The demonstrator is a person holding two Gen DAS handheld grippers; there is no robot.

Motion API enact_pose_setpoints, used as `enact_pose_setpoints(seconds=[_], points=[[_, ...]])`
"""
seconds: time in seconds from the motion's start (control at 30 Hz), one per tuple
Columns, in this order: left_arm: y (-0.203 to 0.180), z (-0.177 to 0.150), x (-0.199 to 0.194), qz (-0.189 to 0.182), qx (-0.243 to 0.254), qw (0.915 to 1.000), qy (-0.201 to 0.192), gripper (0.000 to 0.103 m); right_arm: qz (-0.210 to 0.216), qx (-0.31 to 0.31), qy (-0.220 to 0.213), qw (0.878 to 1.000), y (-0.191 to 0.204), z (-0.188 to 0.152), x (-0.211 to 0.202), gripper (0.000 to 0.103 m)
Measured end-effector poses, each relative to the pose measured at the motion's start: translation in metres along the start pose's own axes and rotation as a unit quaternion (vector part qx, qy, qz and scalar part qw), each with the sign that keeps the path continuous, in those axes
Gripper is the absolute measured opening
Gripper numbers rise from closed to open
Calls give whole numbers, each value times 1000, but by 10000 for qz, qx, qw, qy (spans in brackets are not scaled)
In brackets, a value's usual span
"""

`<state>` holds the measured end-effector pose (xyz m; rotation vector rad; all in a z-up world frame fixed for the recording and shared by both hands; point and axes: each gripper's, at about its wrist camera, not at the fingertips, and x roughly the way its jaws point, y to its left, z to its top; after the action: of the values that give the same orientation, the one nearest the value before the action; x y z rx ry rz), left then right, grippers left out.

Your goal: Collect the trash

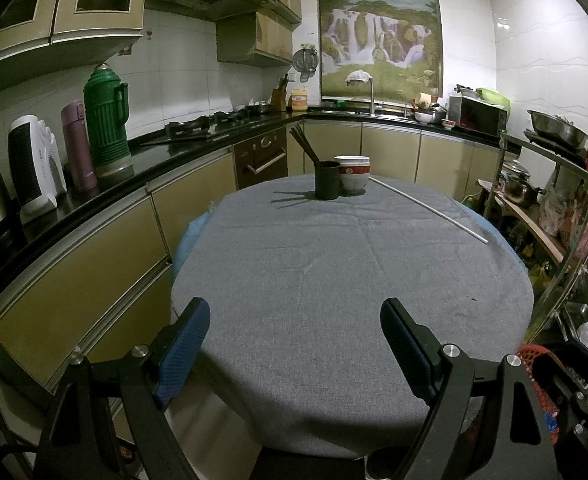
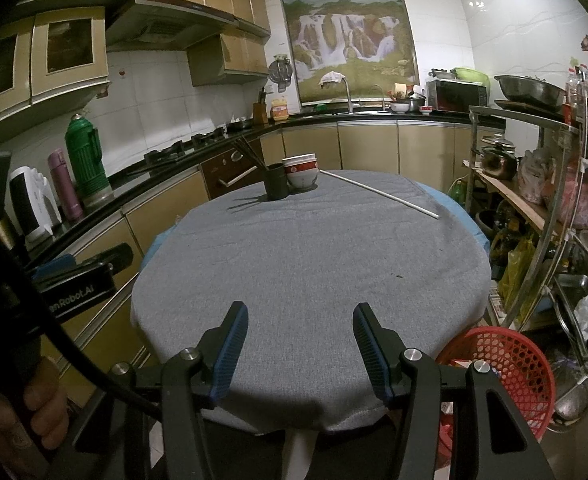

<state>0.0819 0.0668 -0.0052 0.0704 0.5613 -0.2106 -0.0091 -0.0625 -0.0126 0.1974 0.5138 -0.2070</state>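
A round table under a grey cloth (image 1: 333, 280) (image 2: 313, 260) fills both views. My left gripper (image 1: 295, 312) hangs open over its near edge, nothing between the blue pads. My right gripper (image 2: 301, 318) is also open over the near edge, jaws narrower and empty. A red mesh waste basket (image 2: 509, 364) (image 1: 533, 356) stands on the floor at the table's right, just right of the right gripper. A thin white rod (image 1: 429, 210) (image 2: 377, 193) lies on the cloth at the far right. The left gripper's body (image 2: 74, 284) and a hand (image 2: 34, 408) show at the left of the right wrist view.
A dark chopstick holder (image 1: 327, 180) (image 2: 276, 181) and stacked bowls (image 1: 353, 174) (image 2: 301, 171) stand at the table's far edge. Kitchen counter (image 1: 142, 168) with green thermos (image 1: 108, 124) runs along the left. A metal shelf rack (image 2: 541, 208) crowded with pots and bags stands right.
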Motion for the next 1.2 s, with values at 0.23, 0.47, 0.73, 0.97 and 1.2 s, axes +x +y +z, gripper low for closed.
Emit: enact_pose_setpoints(seconds=[0.23, 0.47, 0.73, 0.97, 1.2], points=[[-2, -1, 3, 101, 61, 9999, 3, 87, 39, -17, -76, 10000, 0, 5, 1, 59], [6, -1, 20, 318, -4, 9993, 184, 87, 159, 32, -84, 9998, -3, 21, 18, 59], [8, -5, 57, 593, -21, 9964, 604, 87, 247, -144, 38, 9996, -3, 32, 56, 59], [0, 4, 81, 651, 10, 9953, 712, 87, 332, -163, 137, 9992, -12, 37, 89, 59], [-16, 15, 102, 632, 230, 9947, 782, 87, 314, -42, 218, 9993, -27, 44, 119, 59]])
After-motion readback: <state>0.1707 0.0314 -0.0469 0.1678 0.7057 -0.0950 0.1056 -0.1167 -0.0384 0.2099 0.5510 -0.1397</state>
